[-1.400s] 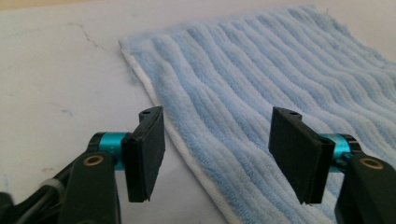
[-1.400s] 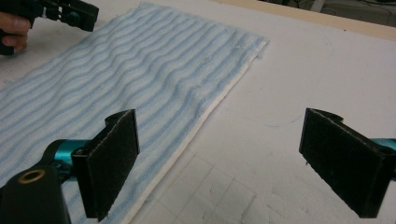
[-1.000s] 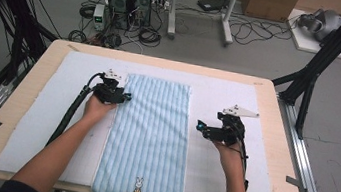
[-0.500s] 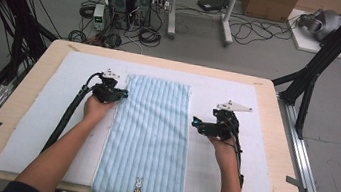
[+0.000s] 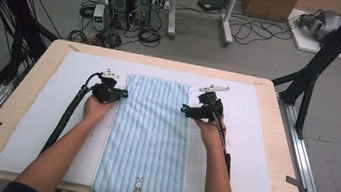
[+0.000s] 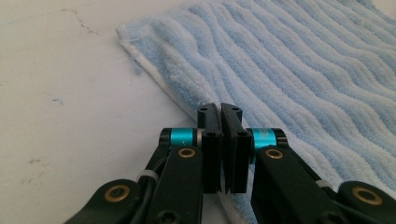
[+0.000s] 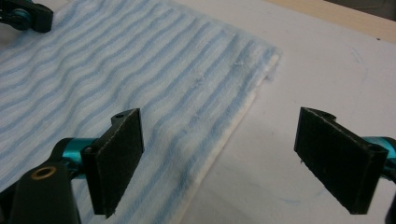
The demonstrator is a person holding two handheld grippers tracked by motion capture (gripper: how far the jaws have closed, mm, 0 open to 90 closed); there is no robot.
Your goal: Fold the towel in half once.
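On the wooden worktop (image 5: 18, 120), over a white foam mat (image 5: 48, 124), lay a long, light-blue striped terry towel (image 5: 150, 133), folded lengthwise into a narrow strip with a small rabbit motif (image 5: 137, 191) at its near end. At the towel's left long edge, close to the far corner, the left hand-held gripper (image 5: 117, 94) sat with its jaws pressed together on the hem; the left gripper view showed the pads (image 6: 211, 140) clamping the white underside and blue pile. At the towel's opposite long edge, the right hand-held gripper (image 5: 185, 110) stood with jaws spread wide, having just been narrowing a little, one pad (image 7: 119, 158) over the cloth and the other beyond the edge above the mat, gripping nothing. The towel looked soft, light and limp, likely to sag and drag rather than keep shape, though its pile should resist slipping. A pinch on the doubled hem of the right edge, level with the left grip, seemed the best hold.
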